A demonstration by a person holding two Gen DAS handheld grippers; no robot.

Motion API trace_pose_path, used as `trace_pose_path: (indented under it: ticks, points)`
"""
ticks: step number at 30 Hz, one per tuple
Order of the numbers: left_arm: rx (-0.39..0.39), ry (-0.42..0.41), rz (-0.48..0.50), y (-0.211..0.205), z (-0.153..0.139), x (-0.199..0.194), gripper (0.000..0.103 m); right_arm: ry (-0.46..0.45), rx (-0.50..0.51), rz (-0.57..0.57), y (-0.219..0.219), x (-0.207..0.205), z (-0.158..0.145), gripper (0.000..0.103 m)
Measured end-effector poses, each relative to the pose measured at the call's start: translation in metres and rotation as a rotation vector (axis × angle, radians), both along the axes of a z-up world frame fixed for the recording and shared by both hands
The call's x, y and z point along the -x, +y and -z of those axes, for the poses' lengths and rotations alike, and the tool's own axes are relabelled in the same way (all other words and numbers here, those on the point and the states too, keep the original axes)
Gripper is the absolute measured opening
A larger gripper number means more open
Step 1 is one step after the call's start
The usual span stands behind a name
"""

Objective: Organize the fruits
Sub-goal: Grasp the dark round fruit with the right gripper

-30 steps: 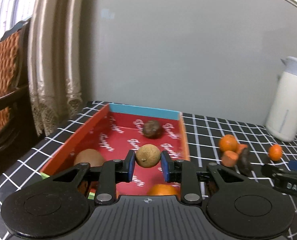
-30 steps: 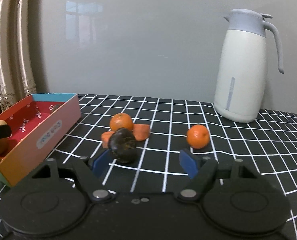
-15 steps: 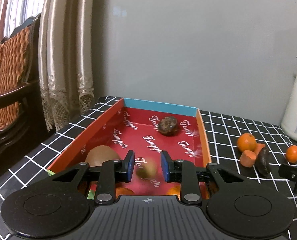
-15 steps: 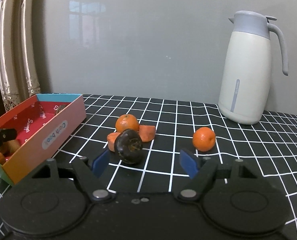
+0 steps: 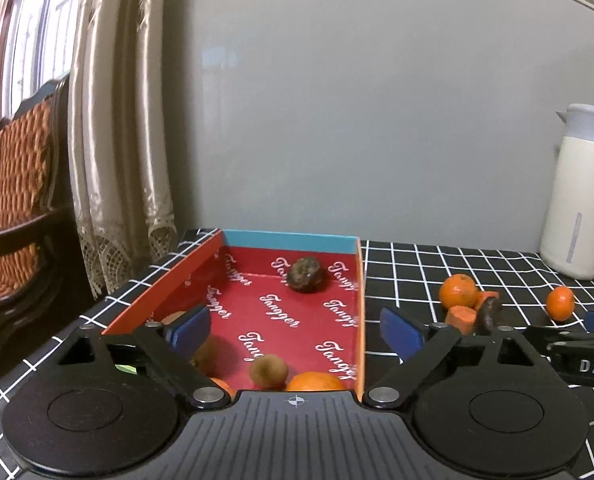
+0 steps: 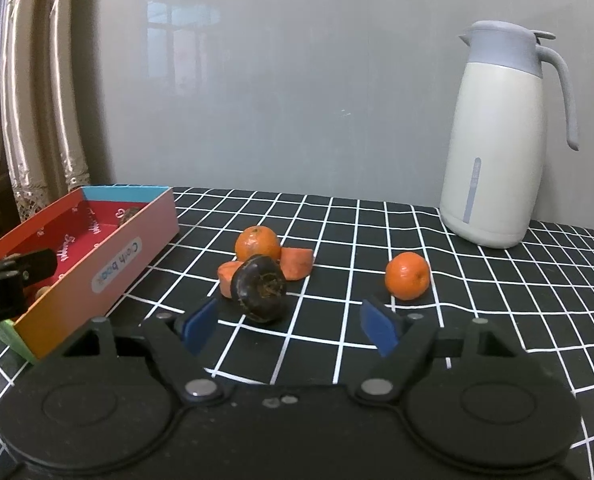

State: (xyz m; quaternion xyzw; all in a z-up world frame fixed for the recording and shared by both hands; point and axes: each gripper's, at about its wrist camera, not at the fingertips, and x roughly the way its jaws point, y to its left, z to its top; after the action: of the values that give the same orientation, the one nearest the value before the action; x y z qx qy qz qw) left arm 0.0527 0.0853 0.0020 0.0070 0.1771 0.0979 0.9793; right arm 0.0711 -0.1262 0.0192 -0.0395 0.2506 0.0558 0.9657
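Our left gripper has just been opening its jaws; they stand wide above the red box with nothing between the pads. Below them the small brown fruit lies on the box floor, beside an orange. Farther back in the box rests a dark wrinkled fruit. Our right gripper is wide too and grips nothing. Just ahead of its left pad a dark round fruit sits on the checked tablecloth, touching carrot pieces. Behind them is another orange, a mandarin lies apart, and the white jug stands by the wall.
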Motion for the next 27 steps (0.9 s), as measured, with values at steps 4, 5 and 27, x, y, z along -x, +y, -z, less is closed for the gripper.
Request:
trace_pose_path:
  ticks: [4,5,27]
  points:
    - [-0.015,-0.001,-0.009,-0.001,-0.004,0.004,0.092,0.006,-0.004,-0.016,-0.003,0.002,0.000,0.078]
    - [-0.010,-0.004,-0.016,0.000,-0.005,0.007,0.093,0.007,-0.008,-0.018,-0.004,0.003,0.000,0.078]
    - [0.054,0.009,-0.073,0.043,0.005,0.002,0.098,0.035,0.007,-0.067,0.003,-0.034,0.010,0.073]
